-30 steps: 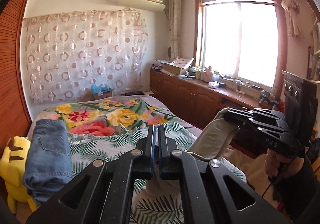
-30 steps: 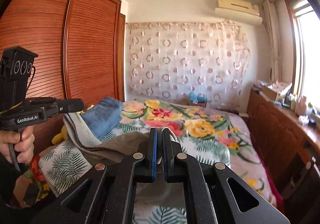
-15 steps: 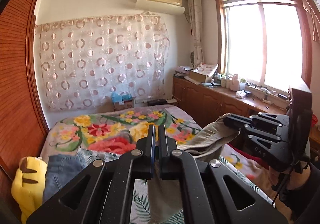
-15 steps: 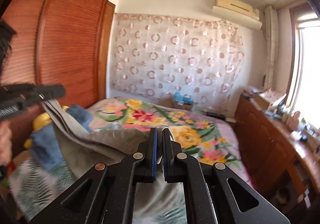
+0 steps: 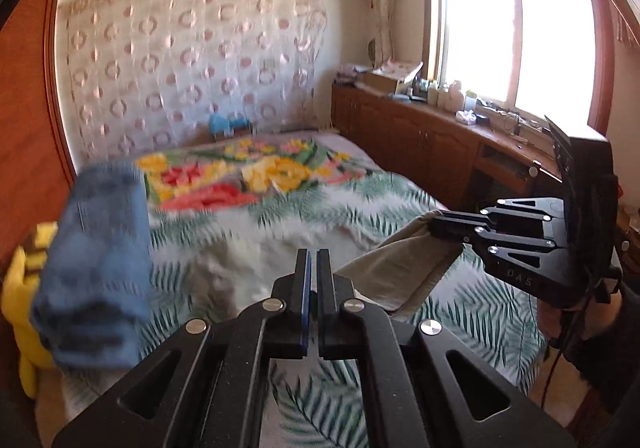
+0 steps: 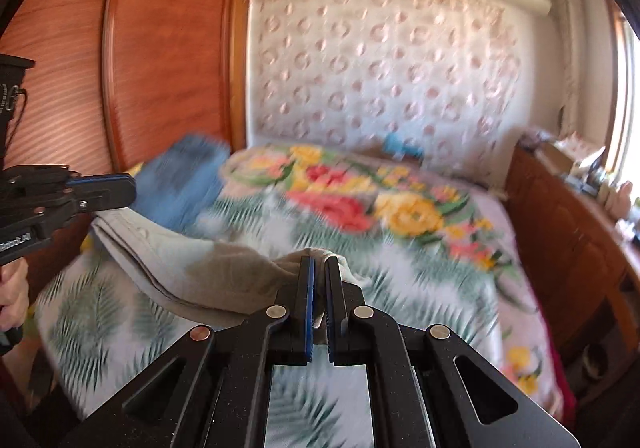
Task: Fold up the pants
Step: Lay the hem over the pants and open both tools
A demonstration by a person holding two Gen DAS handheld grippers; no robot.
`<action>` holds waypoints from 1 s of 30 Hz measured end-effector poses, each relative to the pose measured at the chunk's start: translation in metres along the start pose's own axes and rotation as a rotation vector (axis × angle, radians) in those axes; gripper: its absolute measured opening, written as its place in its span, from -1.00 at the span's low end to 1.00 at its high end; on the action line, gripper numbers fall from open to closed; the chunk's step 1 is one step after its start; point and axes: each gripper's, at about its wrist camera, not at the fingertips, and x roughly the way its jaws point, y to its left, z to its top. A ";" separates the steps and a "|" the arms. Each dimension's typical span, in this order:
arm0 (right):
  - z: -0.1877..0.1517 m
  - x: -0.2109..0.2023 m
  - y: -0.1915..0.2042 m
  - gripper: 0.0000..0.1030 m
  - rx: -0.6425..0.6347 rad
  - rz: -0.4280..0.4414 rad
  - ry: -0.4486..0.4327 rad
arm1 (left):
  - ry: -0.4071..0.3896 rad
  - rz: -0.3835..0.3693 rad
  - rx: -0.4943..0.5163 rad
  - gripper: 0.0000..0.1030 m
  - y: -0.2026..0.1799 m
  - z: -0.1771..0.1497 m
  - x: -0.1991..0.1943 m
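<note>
Beige pants (image 6: 224, 268) pinched by both grippers, bedspread (image 6: 400, 216) blurred

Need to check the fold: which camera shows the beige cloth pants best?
The right wrist view: the beige cloth pants stretch across it, layered edges visible, between the left gripper and right gripper. The left wrist view shows only one bunched end at the right gripper.

Matt beige cloth pants (image 6: 208, 268), softly creased; matt black plastic grippers with shiny metal rivets (image 5: 271, 304); glossy reddish wood wardrobe (image 6: 160, 48); blue denim jeans (image 5: 96, 260); printed floral bedspread (image 6: 400, 216).
</note>
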 end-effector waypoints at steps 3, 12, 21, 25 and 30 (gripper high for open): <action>-0.029 0.007 0.008 -0.92 0.006 0.021 0.062 | 0.051 -0.017 -0.022 -0.94 -0.001 -0.024 0.003; -0.064 0.012 0.000 -0.91 0.060 0.068 0.141 | 0.140 -0.027 0.005 -0.94 -0.019 -0.077 0.002; -0.085 0.022 -0.005 -0.91 0.145 0.057 0.200 | 0.188 -0.020 -0.014 -0.94 -0.016 -0.103 0.008; -0.090 0.016 -0.005 -0.91 0.150 0.046 0.203 | 0.203 -0.032 -0.030 -0.93 -0.016 -0.109 0.010; -0.093 0.002 -0.005 -0.81 0.144 0.024 0.190 | 0.207 -0.008 -0.039 -0.59 -0.019 -0.113 0.012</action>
